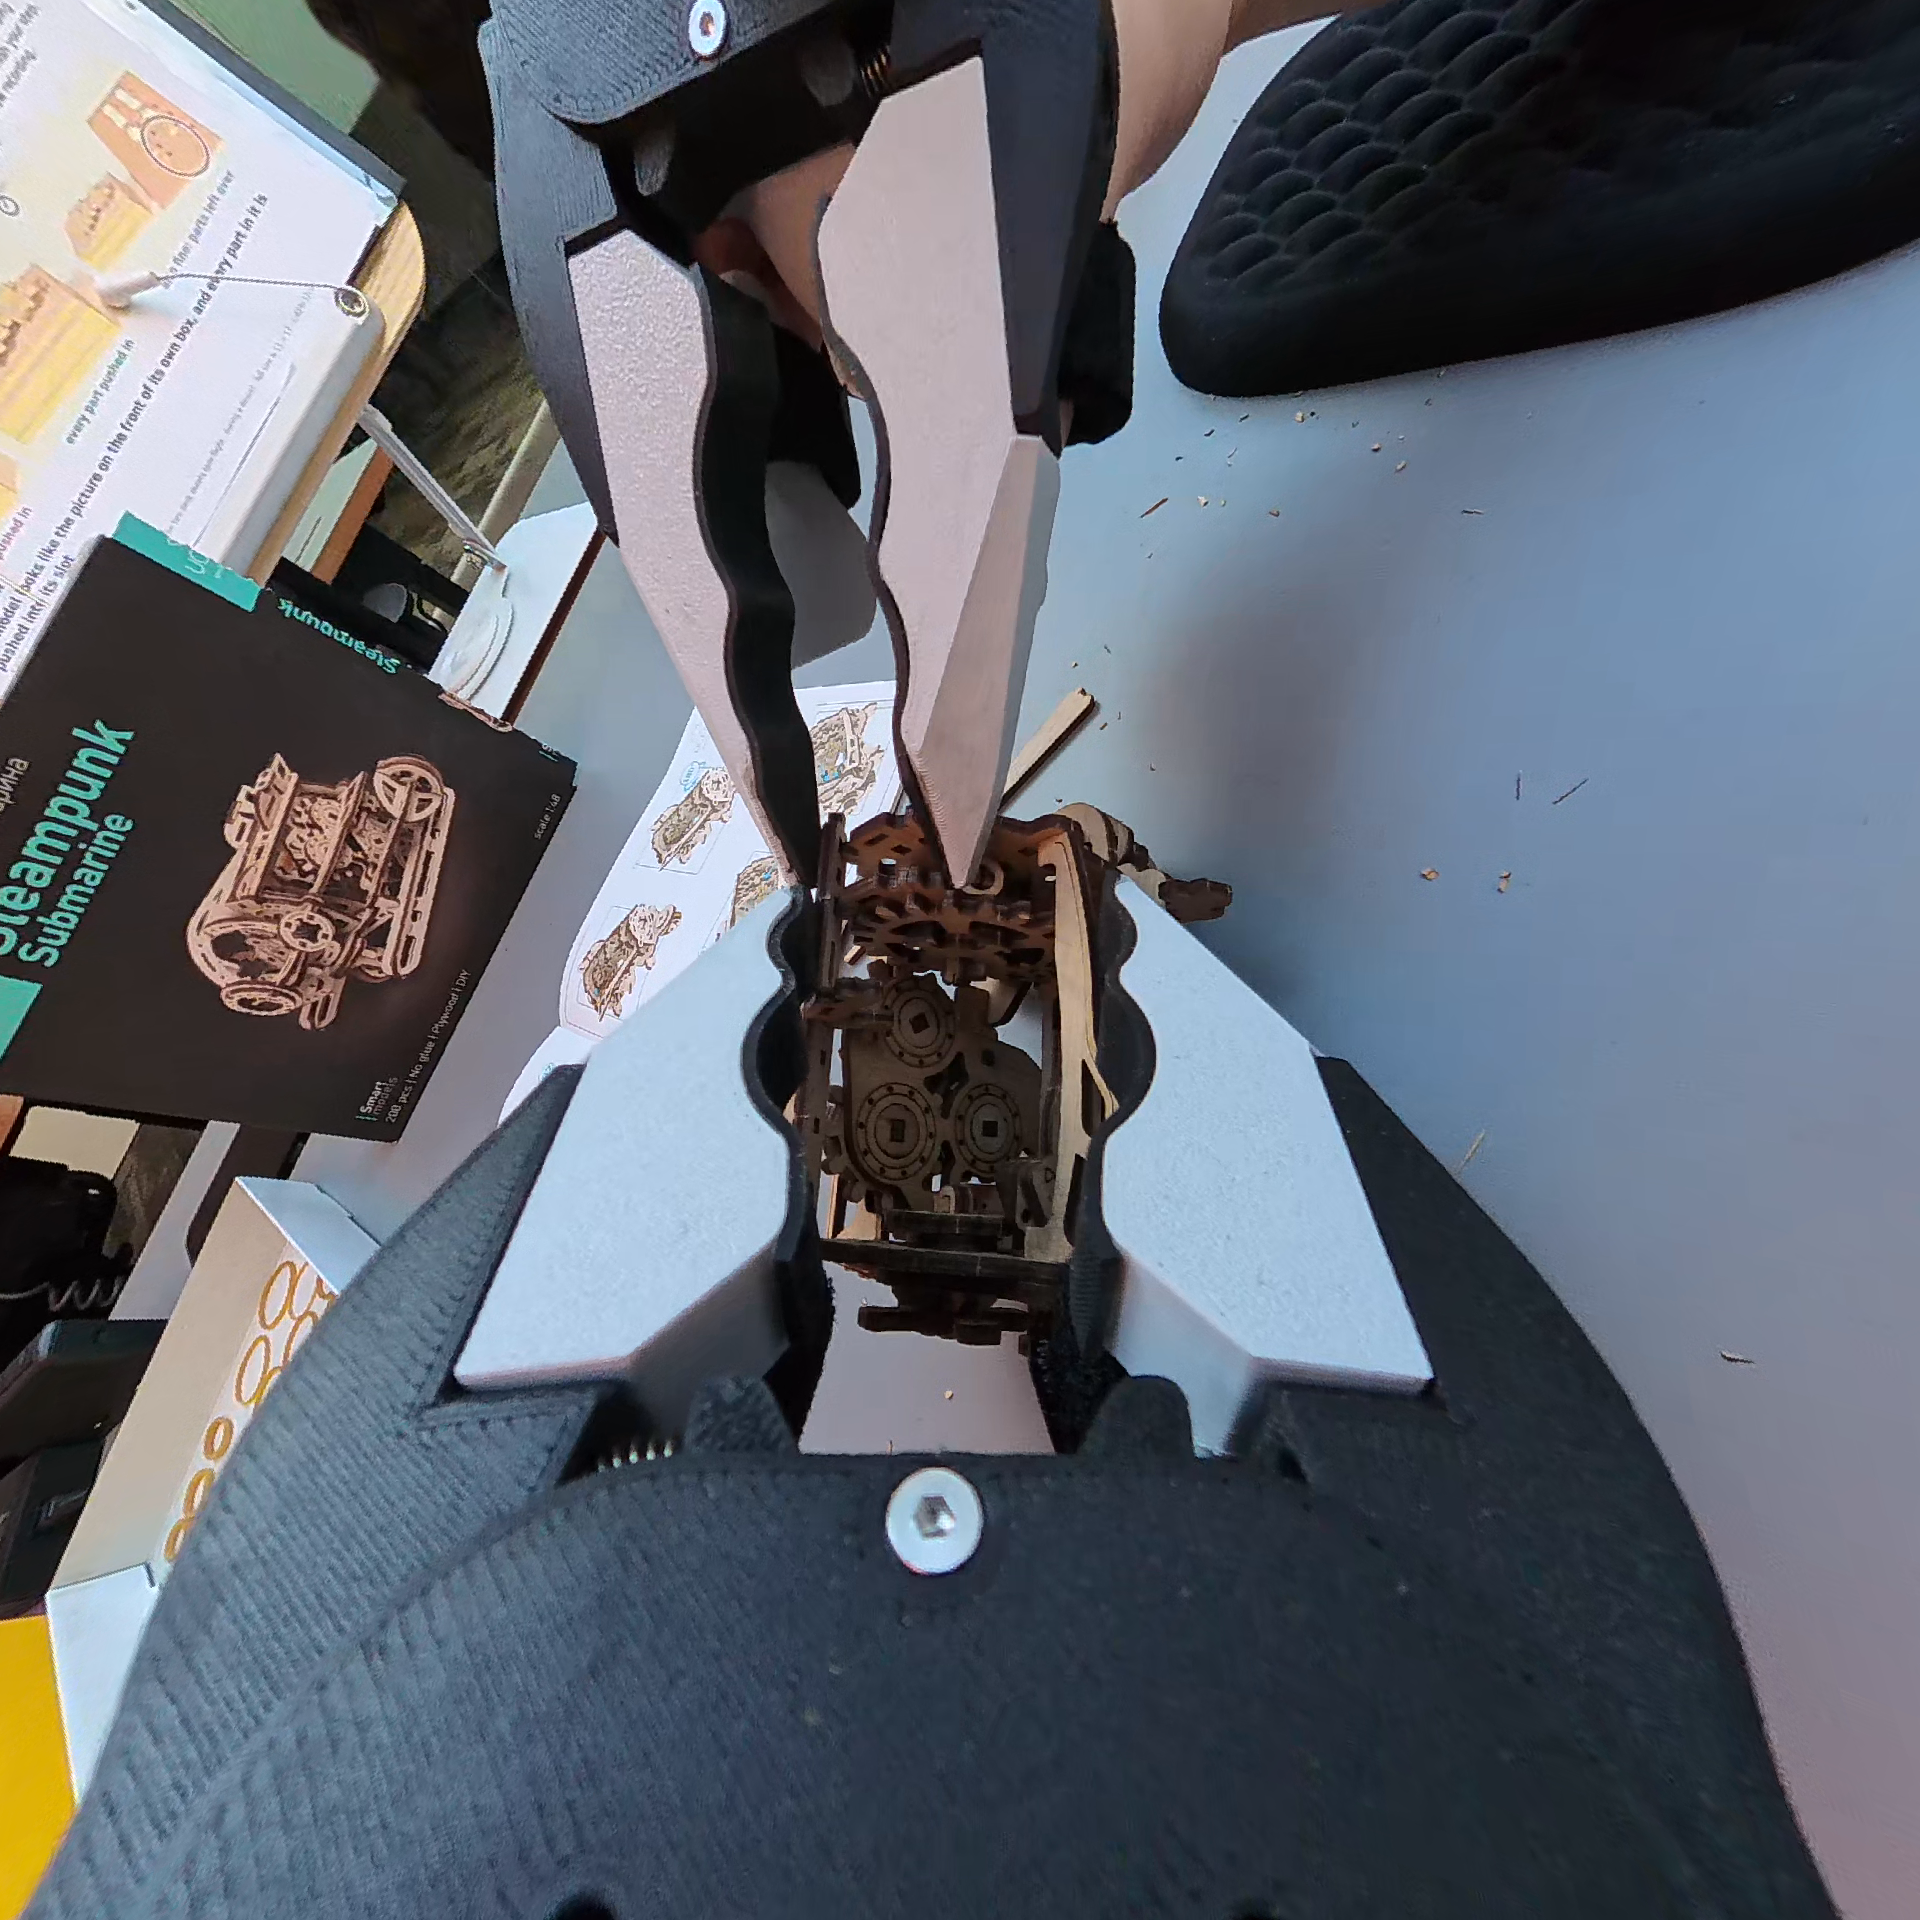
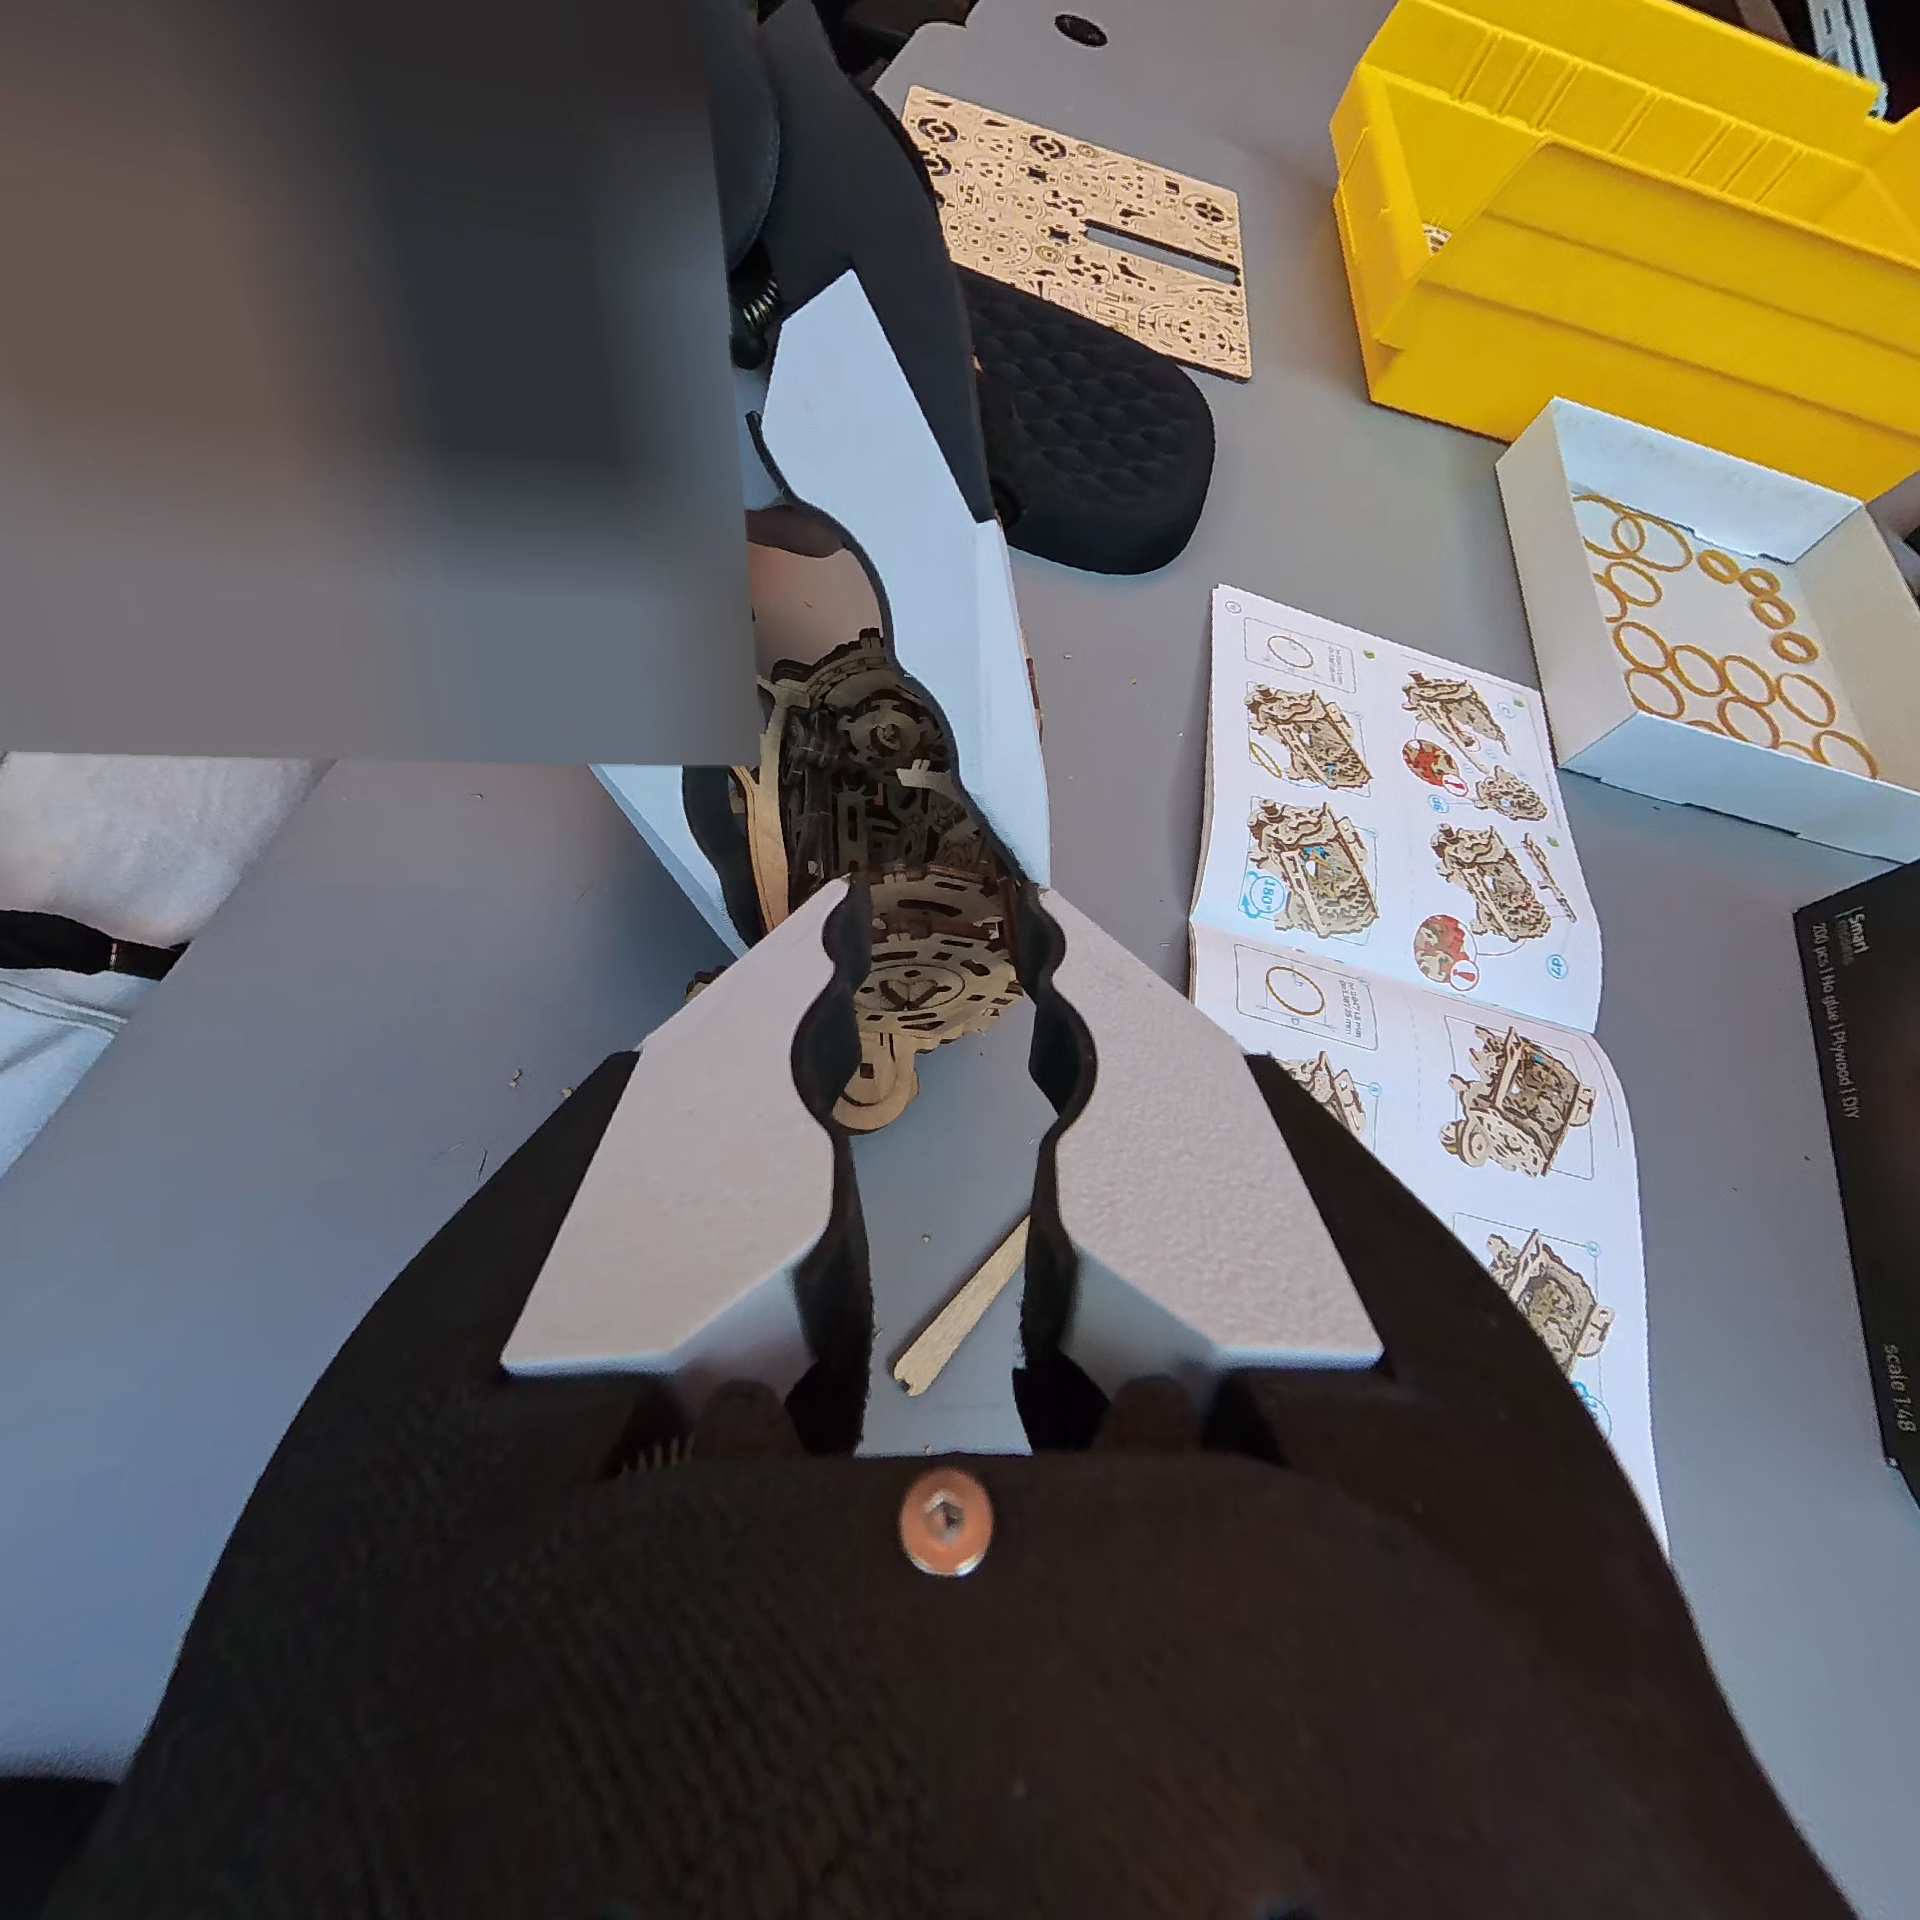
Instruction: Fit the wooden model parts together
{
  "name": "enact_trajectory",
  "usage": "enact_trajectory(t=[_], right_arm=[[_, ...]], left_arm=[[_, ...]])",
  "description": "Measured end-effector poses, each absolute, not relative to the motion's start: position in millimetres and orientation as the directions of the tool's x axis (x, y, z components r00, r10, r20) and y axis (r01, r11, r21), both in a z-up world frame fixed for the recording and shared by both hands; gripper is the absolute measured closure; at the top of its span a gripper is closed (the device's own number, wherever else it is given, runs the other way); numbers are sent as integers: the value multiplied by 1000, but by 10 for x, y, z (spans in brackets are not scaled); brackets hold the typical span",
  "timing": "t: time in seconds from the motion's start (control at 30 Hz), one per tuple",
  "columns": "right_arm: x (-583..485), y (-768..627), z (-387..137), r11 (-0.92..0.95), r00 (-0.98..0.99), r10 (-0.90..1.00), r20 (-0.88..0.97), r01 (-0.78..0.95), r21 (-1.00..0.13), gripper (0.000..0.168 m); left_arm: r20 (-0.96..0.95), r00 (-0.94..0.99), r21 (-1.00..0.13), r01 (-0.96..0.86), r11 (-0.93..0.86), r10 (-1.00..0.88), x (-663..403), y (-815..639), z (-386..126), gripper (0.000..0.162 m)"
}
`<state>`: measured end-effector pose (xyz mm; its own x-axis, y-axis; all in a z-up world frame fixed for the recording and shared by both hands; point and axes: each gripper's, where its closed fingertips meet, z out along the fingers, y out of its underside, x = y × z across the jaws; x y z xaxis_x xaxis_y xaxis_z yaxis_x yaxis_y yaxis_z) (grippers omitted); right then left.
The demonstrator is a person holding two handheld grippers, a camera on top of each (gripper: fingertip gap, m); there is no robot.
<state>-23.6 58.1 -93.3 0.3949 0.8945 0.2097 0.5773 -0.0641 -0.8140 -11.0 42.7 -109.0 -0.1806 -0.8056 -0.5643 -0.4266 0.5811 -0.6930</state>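
Observation:
A partly built wooden model (image 1: 935,1101) of gears and plates is held just above the grey table (image 1: 1507,831). My left gripper (image 1: 951,904) is shut on its two long sides. My right gripper (image 1: 883,868) reaches in from the far side and its fingertips pinch the model's far end. In the right wrist view, the right gripper (image 2: 940,894) has its tips closed on the model's round end plate (image 2: 920,966). One finger (image 2: 914,582) of the left gripper runs along the model there; the other is mostly hidden by a blurred patch.
A loose wooden stick (image 2: 961,1309) lies on the table under the right gripper. To the right are an open instruction booklet (image 2: 1403,831), a white box of rubber rings (image 2: 1714,644), a yellow bin (image 2: 1621,260), a plywood parts sheet (image 2: 1091,218), a black pad (image 2: 1091,447) and the black kit box (image 1: 260,831). Both grippers' tips are close together, under 4 cm apart.

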Motion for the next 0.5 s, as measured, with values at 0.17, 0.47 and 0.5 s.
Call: enact_trajectory(t=[0.17,0.47,0.5], right_arm=[[-239,572,-931,-45,386,894,226,580,-814,141],[-250,549,-925,73,356,865,353,608,-791,143],[-250,547,-924,83,355,861,365,610,-788,143]], left_arm=[[-571,-180,-690,-424,587,-801,-116,422,-1089,109],[-579,-182,-687,-415,596,-795,-121,411,-1086,110],[-580,-182,-687,-415,597,-794,-121,410,-1086,110]])
